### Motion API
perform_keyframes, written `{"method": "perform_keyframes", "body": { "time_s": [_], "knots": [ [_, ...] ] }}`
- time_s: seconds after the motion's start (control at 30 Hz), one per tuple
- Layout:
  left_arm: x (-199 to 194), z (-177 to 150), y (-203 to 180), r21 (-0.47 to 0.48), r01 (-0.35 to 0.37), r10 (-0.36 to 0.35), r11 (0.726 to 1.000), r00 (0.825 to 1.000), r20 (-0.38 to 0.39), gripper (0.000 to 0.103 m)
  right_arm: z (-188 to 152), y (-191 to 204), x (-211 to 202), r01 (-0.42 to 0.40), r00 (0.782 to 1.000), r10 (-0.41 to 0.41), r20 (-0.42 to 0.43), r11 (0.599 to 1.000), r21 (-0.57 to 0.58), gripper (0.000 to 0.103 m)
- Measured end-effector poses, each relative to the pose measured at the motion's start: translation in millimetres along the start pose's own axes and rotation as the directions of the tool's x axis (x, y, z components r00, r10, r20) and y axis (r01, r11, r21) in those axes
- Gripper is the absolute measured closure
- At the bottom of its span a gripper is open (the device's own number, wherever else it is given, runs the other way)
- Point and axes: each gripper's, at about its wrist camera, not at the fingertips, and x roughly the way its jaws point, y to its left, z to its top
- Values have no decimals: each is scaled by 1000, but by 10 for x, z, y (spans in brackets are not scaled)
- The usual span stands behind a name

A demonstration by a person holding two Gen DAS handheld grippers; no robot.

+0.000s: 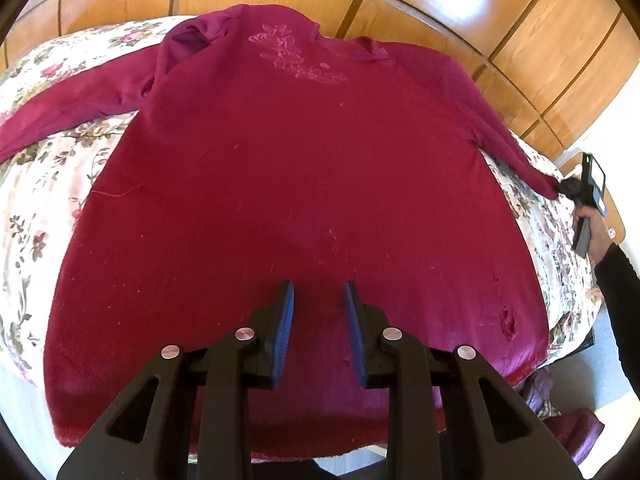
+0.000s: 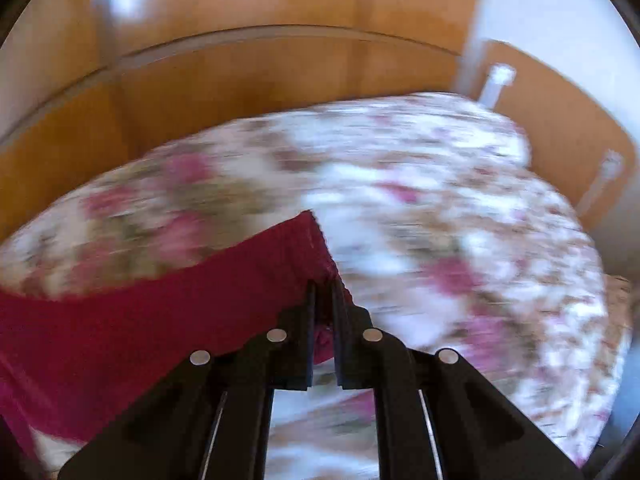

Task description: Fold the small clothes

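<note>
The left claw (image 1: 319,292) is hanging over the bottom part of the red sweater (image 1: 296,184), with its two blue fingers (image 1: 285,320) spread apart and nothing between them. The right claw (image 2: 323,292) is pinching the end of the sweater's right sleeve (image 2: 168,312), with its fingers pressed close on the red cloth. The sweater is lying flat and spread out on the bed (image 1: 52,184), filling most of the middle of it, with its bottom hem at the near edge of the bed and its neck toward the far edge by the wooden wall (image 1: 420,12). A pale flower picture (image 1: 294,54) is showing near the neck. The left sleeve (image 1: 68,108) is stretching out toward the left edge of the bed, and the right sleeve is stretching toward the right edge, where the right claw is holding its tip. A small hole (image 1: 509,322) is showing in the cloth near the bottom right corner of the sweater. The bed cover is white with pink flowers, and in the right wrist view it is looking very blurry. A person's right hand (image 1: 596,236) in a dark sleeve is gripping the right claw's handle by the bed's right edge.
</note>
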Motion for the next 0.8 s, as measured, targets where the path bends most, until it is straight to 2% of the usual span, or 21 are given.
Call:
{"method": "perform_keyframes", "body": {
  "time_s": [0.07,0.13,0.17,0.2,0.23,0.27,0.33,0.37,0.4,0.47,0.53,0.6,0.7,0.73,0.77,0.8],
  "knots": [
    [-7,2,-4,-5,5,-5,1000,1000,1,79,-11,-196,148,15,999,-14,-38,999,44,97],
    [-25,11,0,-18,17,-17,1000,1000,-2,79,-53,-177,262,20,998,-18,-62,999,38,96],
    [-47,19,14,-28,28,-28,999,1000,-1,79,-79,-124,297,21,997,-19,-69,999,26,91],
    [-86,31,37,-41,44,-43,998,999,4,79,-106,-71,318,37,997,-35,-71,999,25,84],
    [-138,44,63,-51,51,-50,997,999,16,79,-120,-76,303,36,997,-34,-67,999,33,59],
    [-184,55,92,-60,55,-53,997,998,27,79,-131,-71,281,30,998,-27,-60,998,47,40],
    [-344,88,223,-95,62,-56,993,996,64,79,-168,-44,152,41,999,-40,-24,998,45,27],
    [-411,99,296,-115,55,-46,992,996,80,66,-174,-4,53,59,998,-59,-3,998,30,21],
    [-490,107,418,-143,40,-25,989,995,102,42,-167,33,-9,57,998,-58,12,998,24,19],
    [-692,97,729,-244,-29,73,969,982,172,33,-186,189,-290,2,998,-3,68,1000,9,11],
    [-841,74,1057,-349,-42,116,936,974,196,33,-236,368,-510,-56,993,59,103,998,-27,9],
    [-976,27,1360,-440,-73,184,895,959,217,33,-357,679,-820,-158,976,170,135,983,-95,6],
    [-1153,-40,1791,-532,-214,360,820,914,188,33,-608,1217,-1224,-321,928,350,130,925,-203,5],
    [-1209,-63,1949,-562,-258,415,786,894,170,33,-701,1406,-1340,-366,909,400,118,900,-237,5],
    [-1263,-86,2117,-595,-273,445,756,881,161,33,-809,1596,-1445,-408,888,448,102,871,-273,5],
    [-1290,-92,2207,-614,-269,451,742,878,160,33,-950,1833,-1575,-453,862,500,81,833,-318,5]
  ]
}}
